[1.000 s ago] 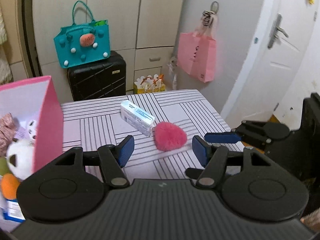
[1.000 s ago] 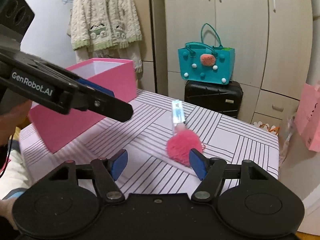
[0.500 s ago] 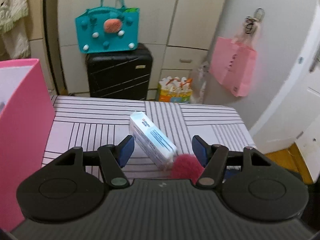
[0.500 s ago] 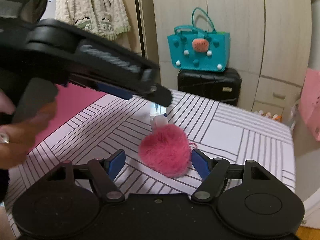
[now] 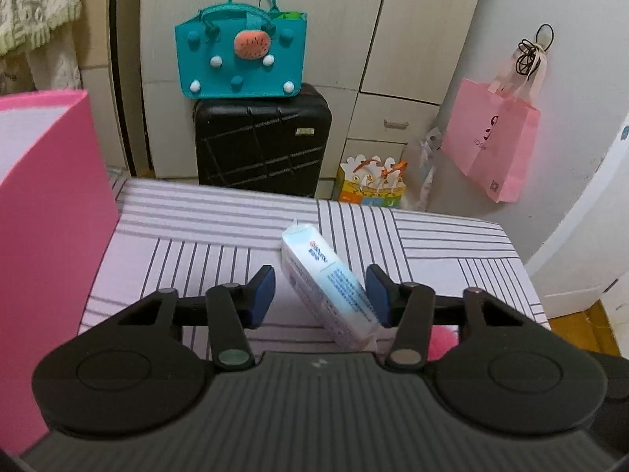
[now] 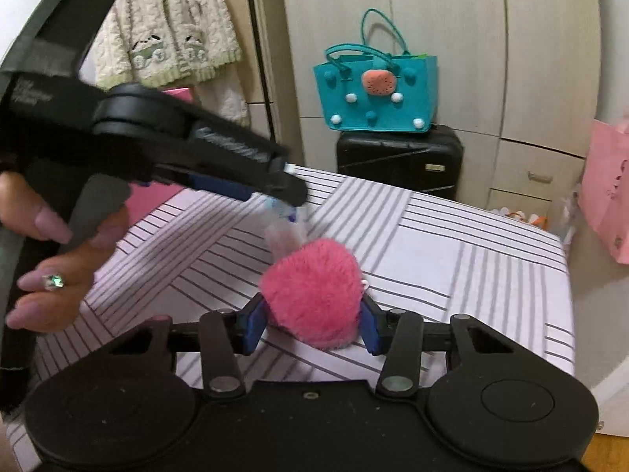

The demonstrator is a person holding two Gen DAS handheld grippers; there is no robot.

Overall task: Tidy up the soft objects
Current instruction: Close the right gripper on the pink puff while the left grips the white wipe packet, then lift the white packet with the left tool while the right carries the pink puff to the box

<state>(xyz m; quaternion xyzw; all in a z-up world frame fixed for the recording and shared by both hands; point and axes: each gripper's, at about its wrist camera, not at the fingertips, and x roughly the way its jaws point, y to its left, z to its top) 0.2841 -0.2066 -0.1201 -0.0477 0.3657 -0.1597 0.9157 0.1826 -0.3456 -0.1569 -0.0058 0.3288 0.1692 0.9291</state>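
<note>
Right tongs (image 6: pixel 310 324): blue pads sit on either side of the fluffy hot-pink heart-shaped plush (image 6: pixel 312 293); both pads touch its fur, so the tongs look closed on it, low over the counter (image 6: pixel 471 271).
Left tongs (image 5: pixel 320 295): spread apart, with the pale blue soft tissue pack (image 5: pixel 330 291) between the pads; the right pad is against the pack's near end, the left pad stands clear of it, so nothing is gripped.
Plush: rests on the counter just beside the near end of the tissue pack; in the left wrist view only a pink edge of it (image 5: pixel 442 340) shows behind the right finger.
Tissue pack: lies on the striped white-and-lilac cloth of the counter, slanting away from the plush towards the far edge; seen from the right wrist it (image 6: pixel 281 232) is partly hidden by the left tongs (image 6: pixel 275 192) above it.
Pink box (image 5: pixel 51 204): tall open cardboard box standing on the counter, left of the tissue pack.
Left hand (image 6: pixel 59 263): wraps the grey handle of the left tool, a ring on one finger.
Behind the counter: teal felt handbag (image 5: pixel 240 55) on a black hard-shell suitcase (image 5: pixel 263 145), beyond the tissue pack.
</note>
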